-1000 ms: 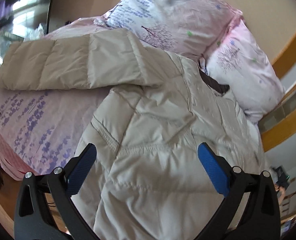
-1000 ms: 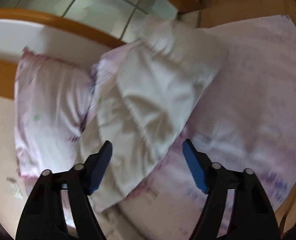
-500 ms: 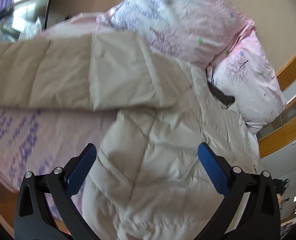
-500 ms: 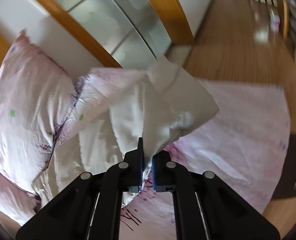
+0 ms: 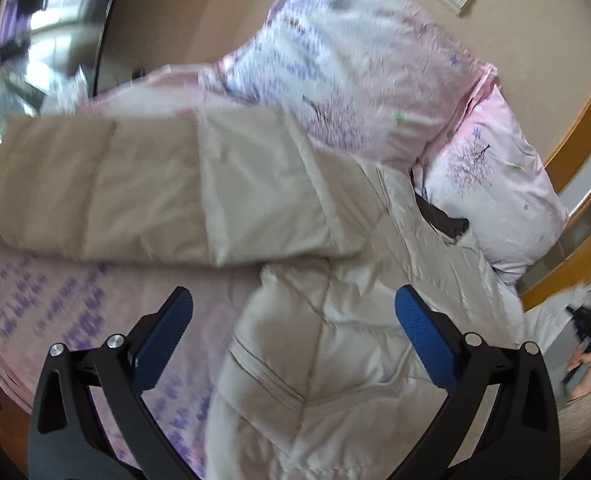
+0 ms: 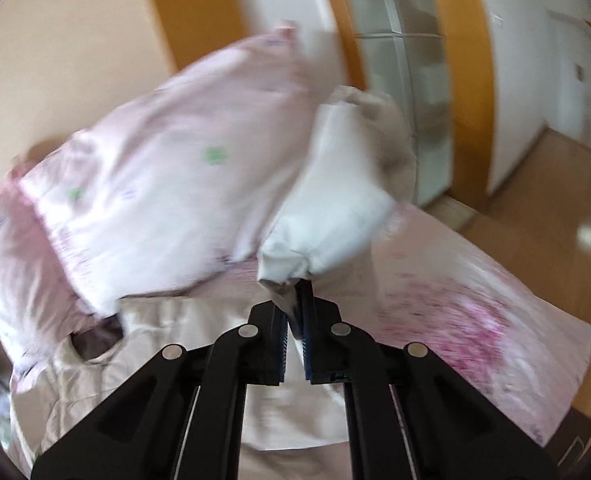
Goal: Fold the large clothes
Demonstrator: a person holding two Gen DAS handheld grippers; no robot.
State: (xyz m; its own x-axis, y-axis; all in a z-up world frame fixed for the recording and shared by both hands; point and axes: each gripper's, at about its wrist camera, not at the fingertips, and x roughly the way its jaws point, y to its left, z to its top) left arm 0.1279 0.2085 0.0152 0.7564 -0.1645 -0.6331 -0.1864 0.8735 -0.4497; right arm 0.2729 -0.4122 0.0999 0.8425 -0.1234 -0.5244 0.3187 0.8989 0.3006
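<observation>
My right gripper (image 6: 294,322) has its fingers pressed together on the cuff end of the jacket's right sleeve (image 6: 335,200), which stands lifted off the bed (image 6: 475,300) in front of the pink pillows (image 6: 155,200). My left gripper (image 5: 291,320) hovers with its fingers spread wide, holding nothing, above the beige puffer jacket (image 5: 355,340), which lies on the floral bedspread with its collar toward the pillows at the head of the bed. Its other sleeve (image 5: 135,188) stretches flat toward the bed's left edge.

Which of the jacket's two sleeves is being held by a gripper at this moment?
The sleeve lifted off the bed, pinched in the shut right gripper. The other sleeve lies flat across the bedspread, beyond the open left gripper.
</observation>
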